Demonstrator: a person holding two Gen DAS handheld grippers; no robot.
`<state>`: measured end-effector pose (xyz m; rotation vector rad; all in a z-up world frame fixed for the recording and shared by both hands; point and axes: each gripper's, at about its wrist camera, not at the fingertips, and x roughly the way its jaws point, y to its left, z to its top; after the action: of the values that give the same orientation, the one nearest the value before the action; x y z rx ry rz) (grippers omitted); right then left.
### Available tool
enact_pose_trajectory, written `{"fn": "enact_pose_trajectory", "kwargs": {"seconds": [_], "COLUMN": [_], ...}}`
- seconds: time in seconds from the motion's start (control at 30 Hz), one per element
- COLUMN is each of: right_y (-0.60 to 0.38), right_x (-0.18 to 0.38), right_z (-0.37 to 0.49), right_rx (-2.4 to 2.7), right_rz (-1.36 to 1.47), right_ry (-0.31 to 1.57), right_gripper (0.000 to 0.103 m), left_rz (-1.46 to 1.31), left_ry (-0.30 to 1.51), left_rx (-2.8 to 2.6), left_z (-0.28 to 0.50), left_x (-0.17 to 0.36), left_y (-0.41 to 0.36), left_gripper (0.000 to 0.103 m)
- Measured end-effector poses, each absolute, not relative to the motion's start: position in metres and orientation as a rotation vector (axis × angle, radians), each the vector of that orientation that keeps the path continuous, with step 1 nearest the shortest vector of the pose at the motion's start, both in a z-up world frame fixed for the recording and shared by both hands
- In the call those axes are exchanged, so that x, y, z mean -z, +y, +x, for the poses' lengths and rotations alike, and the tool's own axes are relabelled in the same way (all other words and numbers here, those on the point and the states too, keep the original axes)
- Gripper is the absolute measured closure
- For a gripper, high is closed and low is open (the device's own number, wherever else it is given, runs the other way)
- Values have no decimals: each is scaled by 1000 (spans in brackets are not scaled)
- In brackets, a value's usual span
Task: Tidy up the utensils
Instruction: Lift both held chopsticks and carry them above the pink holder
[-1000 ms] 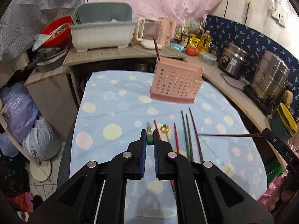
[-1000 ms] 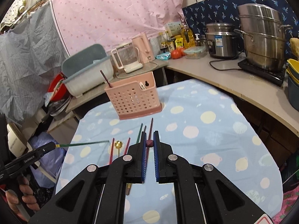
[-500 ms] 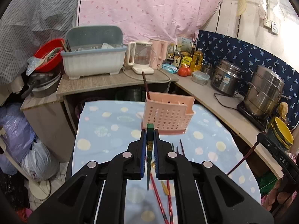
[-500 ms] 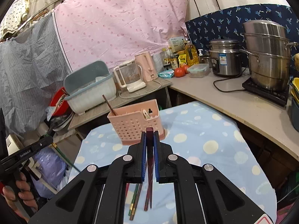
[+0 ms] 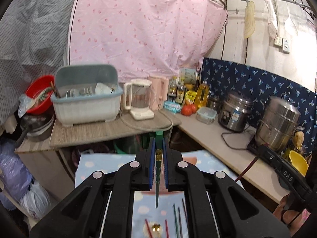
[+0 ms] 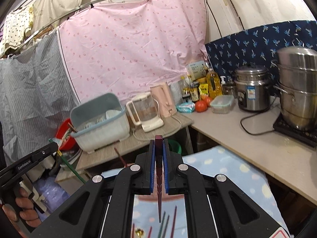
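The left gripper point(image 5: 158, 165) is closed nearly to the width of a green chopstick point(image 5: 158, 170), pinched near its thick end so the thin tip hangs down. The right gripper point(image 6: 158, 166) grips a dark red chopstick point(image 6: 159, 178) the same way, blue pads point(image 6: 152, 168) tight against its sides. Both are raised above the spotted blue tablecloth point(image 6: 233, 170), where more loose chopsticks point(image 5: 179, 222) and a gold spoon point(image 5: 156, 228) lie near its front edge.

What could go wrong, as I judge it: each stick is held at a single point near its top, so it can pivot between the pads and swing off line, and the tip could then catch a rim or a basket wall instead of dropping in. With two sticks carried at once, the tips may also cross or knock each other. A loosened squeeze would drop a stick onto the cloth.

The pink utensil basket point(image 5: 190, 159) is almost wholly hidden behind the gripper bodies; only slivers of pink show, so which compartment is free cannot be told. The lower ends of the loose chopsticks are cut off by the frame
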<state>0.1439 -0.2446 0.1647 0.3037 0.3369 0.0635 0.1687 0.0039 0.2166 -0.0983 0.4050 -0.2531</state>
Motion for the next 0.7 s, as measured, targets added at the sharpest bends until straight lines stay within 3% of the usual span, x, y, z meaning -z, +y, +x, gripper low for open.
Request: {"fn": "enact_pose_trajectory", "kwargs": {"seconds": [0.27,0.7], "right_y": [-232,-215], "right_x": [-193,-129], "right_z": [213,292], "right_rx": [-62,-45], "right_rz": [330,311], "right_ry": [270,406], "right_gripper": [96,96], "left_rz": [-128,-133], "left_ry": [302,458], "left_rx": [301,291], "left_z": [225,295], "left_x": [-252,-179], "left_y": [-21,-33], "left_gripper": [96,96]}}
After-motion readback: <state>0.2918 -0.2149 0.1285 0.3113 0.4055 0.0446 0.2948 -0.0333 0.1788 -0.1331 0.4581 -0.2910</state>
